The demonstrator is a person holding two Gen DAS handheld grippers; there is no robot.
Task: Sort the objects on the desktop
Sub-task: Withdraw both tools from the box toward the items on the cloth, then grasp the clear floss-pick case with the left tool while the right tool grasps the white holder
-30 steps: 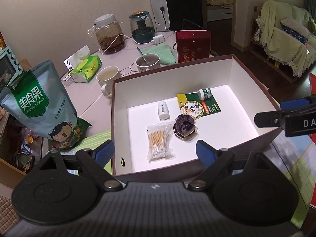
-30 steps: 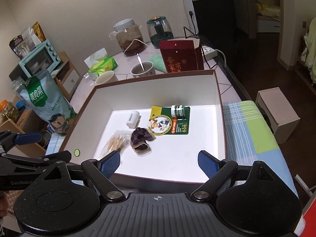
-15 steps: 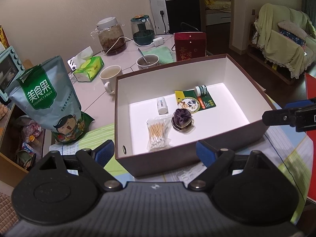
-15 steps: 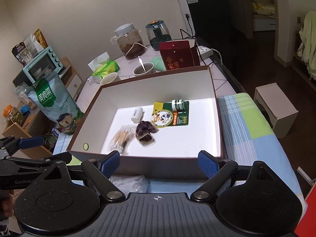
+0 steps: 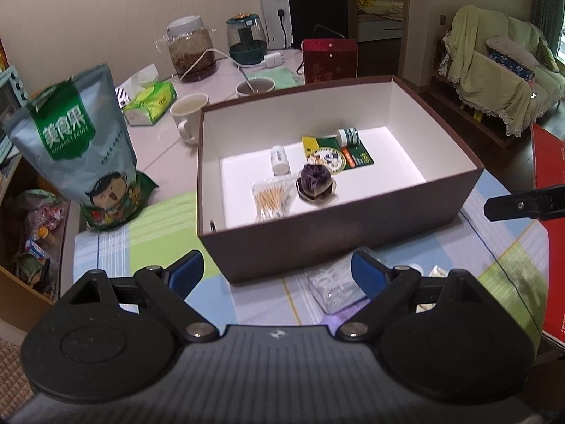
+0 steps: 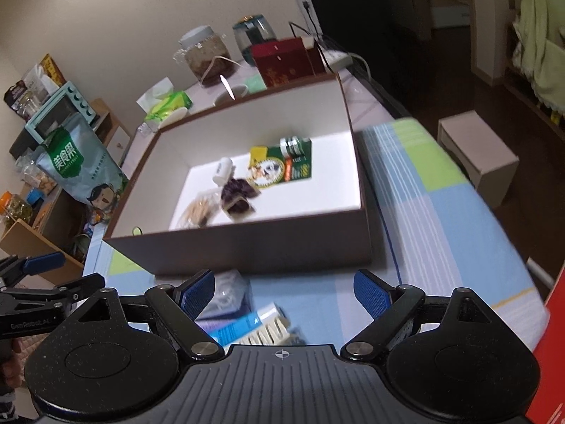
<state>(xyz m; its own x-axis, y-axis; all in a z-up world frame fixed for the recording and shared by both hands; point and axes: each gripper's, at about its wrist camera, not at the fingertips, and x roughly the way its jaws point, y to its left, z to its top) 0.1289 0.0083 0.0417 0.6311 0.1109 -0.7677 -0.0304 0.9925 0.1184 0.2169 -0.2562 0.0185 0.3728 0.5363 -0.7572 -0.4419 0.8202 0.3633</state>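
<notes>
Both your tongs are wide open and hold nothing: the left gripper (image 5: 277, 274) and the right gripper (image 6: 284, 291) hang in front of the big brown cardboard box (image 6: 247, 243). You look to be between picks. Next, reach for the clear plastic packet (image 5: 333, 284) or the blue and white tube (image 6: 243, 325) on the checked cloth (image 6: 441, 219), then drop it in the box.

Right wrist view is pretty motion-blurred; the blue-and-white flat packet (image 6: 243, 327) at the bottom gets half hidden behind the right tool (image 6: 284, 291), label unreadable.
</notes>
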